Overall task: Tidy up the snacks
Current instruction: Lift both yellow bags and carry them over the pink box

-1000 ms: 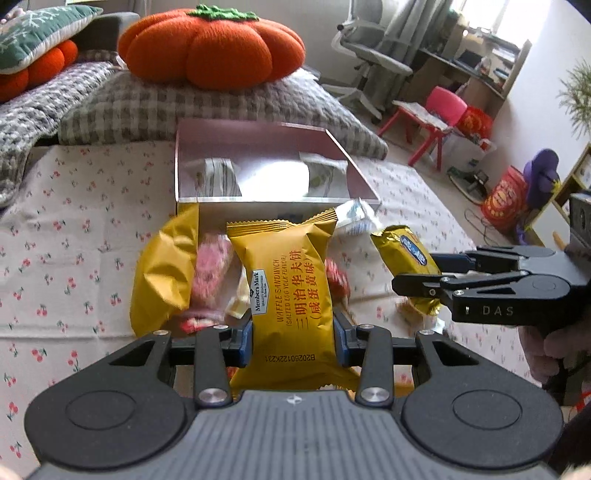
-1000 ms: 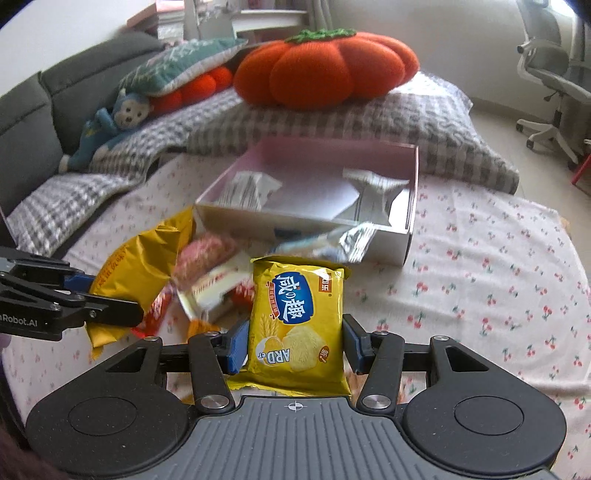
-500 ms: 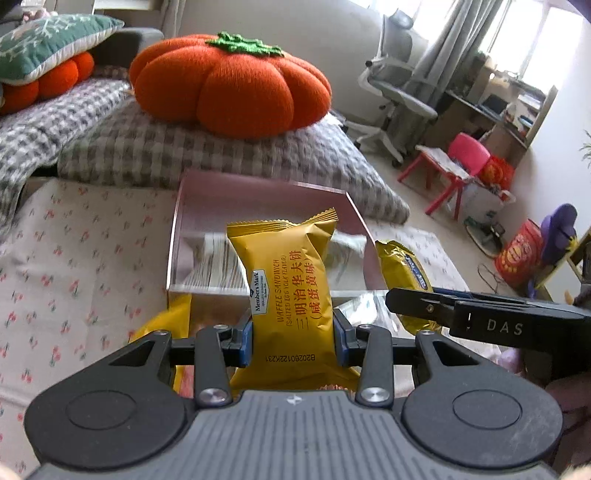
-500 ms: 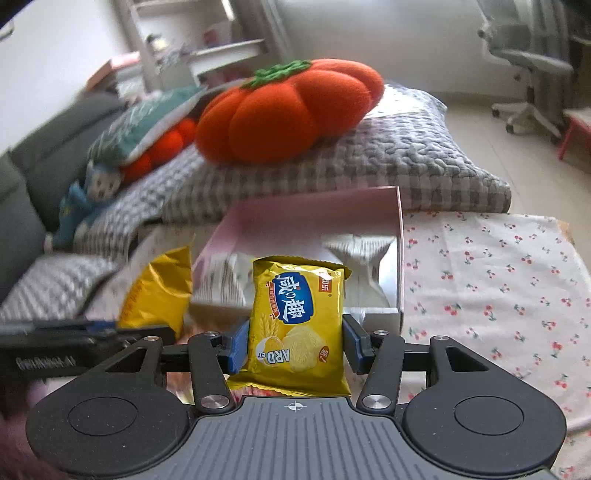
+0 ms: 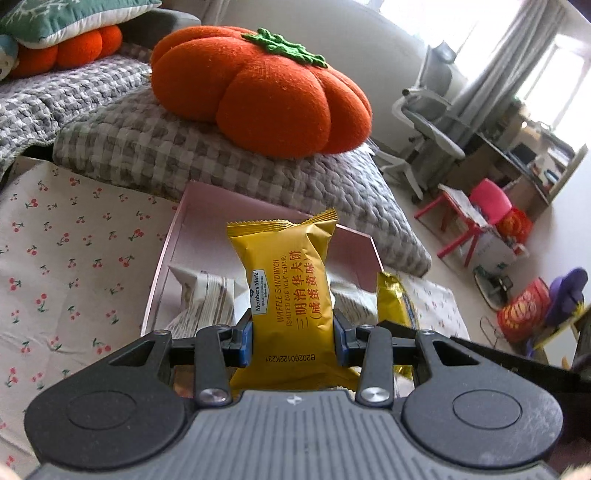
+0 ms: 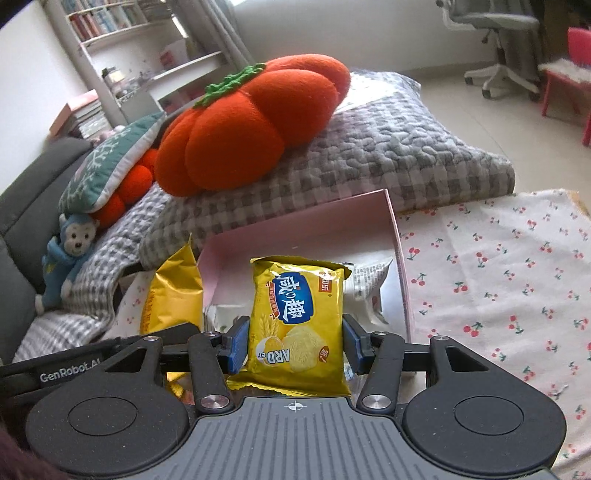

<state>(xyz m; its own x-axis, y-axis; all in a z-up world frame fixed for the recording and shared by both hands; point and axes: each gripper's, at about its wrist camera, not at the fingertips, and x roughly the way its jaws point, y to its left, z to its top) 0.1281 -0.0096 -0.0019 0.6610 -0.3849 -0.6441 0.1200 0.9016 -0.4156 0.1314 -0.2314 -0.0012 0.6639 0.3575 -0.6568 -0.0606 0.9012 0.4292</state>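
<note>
The left tongs were clenched on an upright yellow waffle sandwich packet held above the open pink box, while the right tongs gripped a yellow cracker packet over the same box, beside the cherry-print cloth.

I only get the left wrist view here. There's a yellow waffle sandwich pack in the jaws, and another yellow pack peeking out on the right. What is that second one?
Observer: A yellow biscuit pack with a blue label, clamped by the right gripper.
Operator: Anything on the sofa I can't see?
Observer: A blue monkey toy lies below the green cushion.
Operator: And behind the sofa?
Observer: White shelves holding books.
</note>
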